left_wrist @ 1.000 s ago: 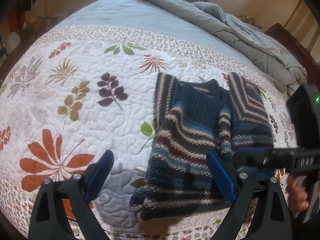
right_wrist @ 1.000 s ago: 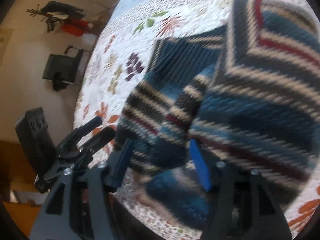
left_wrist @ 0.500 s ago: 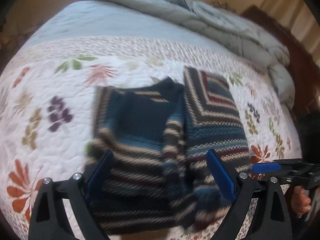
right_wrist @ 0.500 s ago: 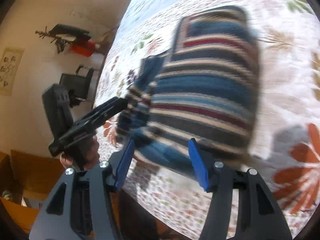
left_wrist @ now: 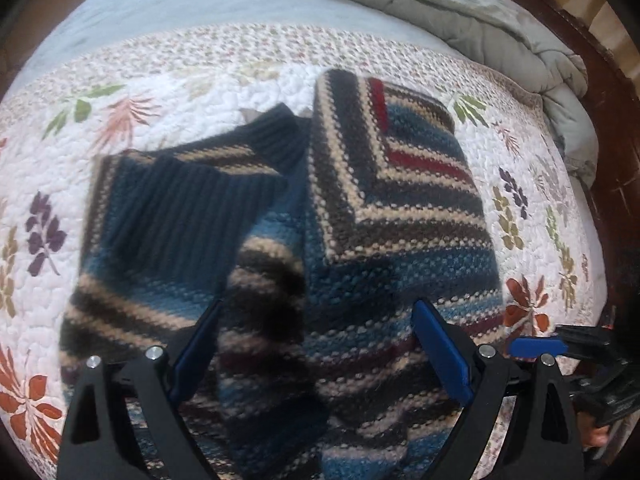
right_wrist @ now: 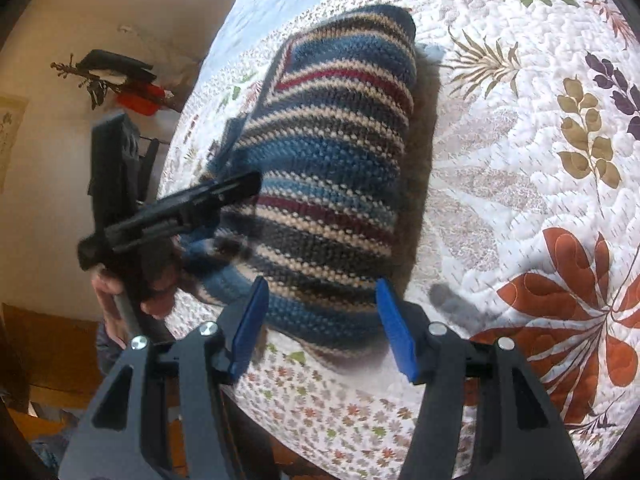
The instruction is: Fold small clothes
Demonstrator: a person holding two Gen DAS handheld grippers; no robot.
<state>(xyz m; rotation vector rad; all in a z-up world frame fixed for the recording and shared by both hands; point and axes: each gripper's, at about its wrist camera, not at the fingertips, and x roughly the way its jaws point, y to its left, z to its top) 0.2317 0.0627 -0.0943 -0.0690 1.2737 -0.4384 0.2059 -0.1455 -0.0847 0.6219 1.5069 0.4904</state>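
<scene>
A small striped knit sweater (left_wrist: 360,240) in blue, beige, grey and red lies partly folded on the white leaf-print quilt (left_wrist: 180,92); its right side is folded over, a sleeve lies down the middle. My left gripper (left_wrist: 320,356) is open, low over the sweater's near hem. My right gripper (right_wrist: 320,328) is open just in front of the sweater's (right_wrist: 332,168) near edge, holding nothing. The left gripper also shows in the right wrist view (right_wrist: 240,184), and the right gripper's tip in the left wrist view (left_wrist: 536,346).
A grey comforter (left_wrist: 460,12) is bunched at the bed's far end beside a dark wooden frame (left_wrist: 608,120). In the right wrist view the bed edge (right_wrist: 320,412) drops off near me; a wall with a black and red item (right_wrist: 132,88) stands to the left.
Both grippers have moved in closer over the sweater. The right gripper has let go of the folded-over side and drawn back; that side now lies flat on the sweater.
</scene>
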